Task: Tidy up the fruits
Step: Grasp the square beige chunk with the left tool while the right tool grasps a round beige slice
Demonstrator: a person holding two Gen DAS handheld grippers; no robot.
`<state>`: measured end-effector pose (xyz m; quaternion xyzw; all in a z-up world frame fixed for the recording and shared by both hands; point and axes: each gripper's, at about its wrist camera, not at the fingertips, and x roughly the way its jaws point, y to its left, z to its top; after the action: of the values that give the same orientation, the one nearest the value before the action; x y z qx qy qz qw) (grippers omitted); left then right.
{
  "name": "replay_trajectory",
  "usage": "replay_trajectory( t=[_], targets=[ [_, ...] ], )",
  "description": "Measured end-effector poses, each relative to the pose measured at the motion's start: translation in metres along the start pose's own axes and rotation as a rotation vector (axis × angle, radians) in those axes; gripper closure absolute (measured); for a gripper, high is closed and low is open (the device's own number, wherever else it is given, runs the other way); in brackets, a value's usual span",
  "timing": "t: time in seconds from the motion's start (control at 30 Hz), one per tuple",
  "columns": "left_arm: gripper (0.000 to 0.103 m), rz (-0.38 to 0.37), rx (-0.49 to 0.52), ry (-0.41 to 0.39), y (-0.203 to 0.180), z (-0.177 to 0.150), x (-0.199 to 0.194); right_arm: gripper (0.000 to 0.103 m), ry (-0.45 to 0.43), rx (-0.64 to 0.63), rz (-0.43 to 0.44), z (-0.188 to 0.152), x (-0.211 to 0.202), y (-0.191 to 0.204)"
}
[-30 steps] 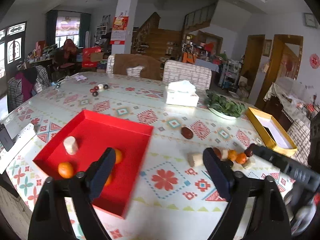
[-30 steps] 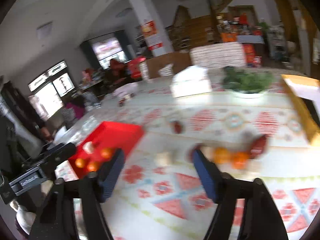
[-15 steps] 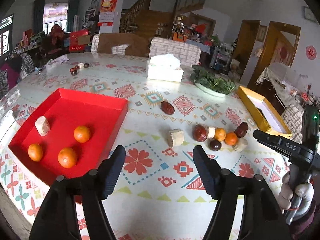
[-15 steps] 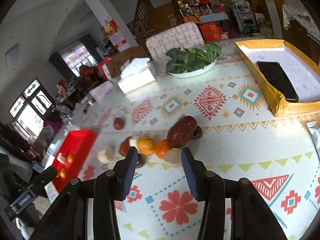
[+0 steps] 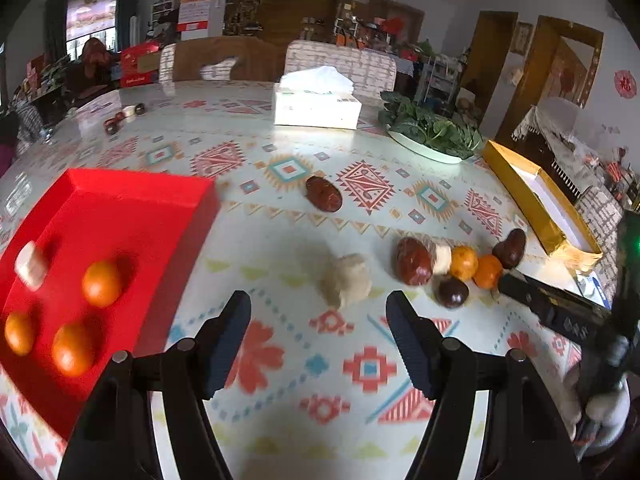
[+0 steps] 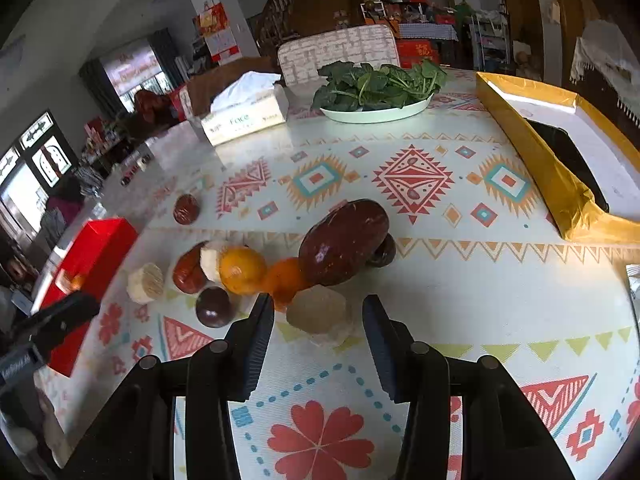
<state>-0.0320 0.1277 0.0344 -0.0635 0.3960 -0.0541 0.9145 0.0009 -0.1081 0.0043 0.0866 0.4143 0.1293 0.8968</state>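
A red tray (image 5: pixel 132 204) on the left holds three oranges (image 5: pixel 101 283) and a white chunk (image 5: pixel 31 266). My left gripper (image 5: pixel 318 320) is open and low over the table. A pale chunk (image 5: pixel 346 280) lies just ahead of its tips. To the right is a cluster of dark red fruit (image 5: pixel 414 261), oranges (image 5: pixel 464 263) and a dark round fruit (image 5: pixel 452 292). My right gripper (image 6: pixel 318 316) is open, with another pale chunk (image 6: pixel 320 314) lying between its tips, untouched. A large dark red fruit (image 6: pixel 344 248) and two oranges (image 6: pixel 242 270) sit just beyond.
A lone red fruit (image 5: pixel 324 199) lies mid-table. A tissue box (image 5: pixel 316 106) and a plate of greens (image 6: pixel 376 88) stand further back. A yellow box (image 6: pixel 560 184) with a phone in it is at the right. The right gripper's body (image 5: pixel 560 312) shows beside the cluster.
Both grippers have come down and forward toward the fruit on the table. The right jaws have narrowed; the left ones narrowed a little. Nothing was picked up.
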Motion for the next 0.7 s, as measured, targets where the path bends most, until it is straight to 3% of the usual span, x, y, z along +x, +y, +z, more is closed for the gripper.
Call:
replay_trajectory(
  t=[0.33, 0.4, 0.53, 0.7],
  targets=[
    [0.034, -0.087, -0.048, 0.079, 0.003, 0.011, 0.052, 0.053, 0.005, 0.014, 0.005, -0.001, 0.002, -0.002],
    [0.034, -0.107, -0.052, 0.064, 0.003, 0.011, 0.050, 0.053, 0.010, 0.015, 0.006, 0.000, 0.003, -0.002],
    [0.072, -0.117, -0.034, 0.077, -0.001, 0.010, 0.053, 0.059, 0.015, 0.010, 0.009, 0.000, 0.005, -0.002],
    [0.074, -0.119, -0.032, 0.071, -0.001, 0.010, 0.051, 0.066, 0.003, 0.008, -0.003, -0.001, 0.003, 0.000]
  ],
)
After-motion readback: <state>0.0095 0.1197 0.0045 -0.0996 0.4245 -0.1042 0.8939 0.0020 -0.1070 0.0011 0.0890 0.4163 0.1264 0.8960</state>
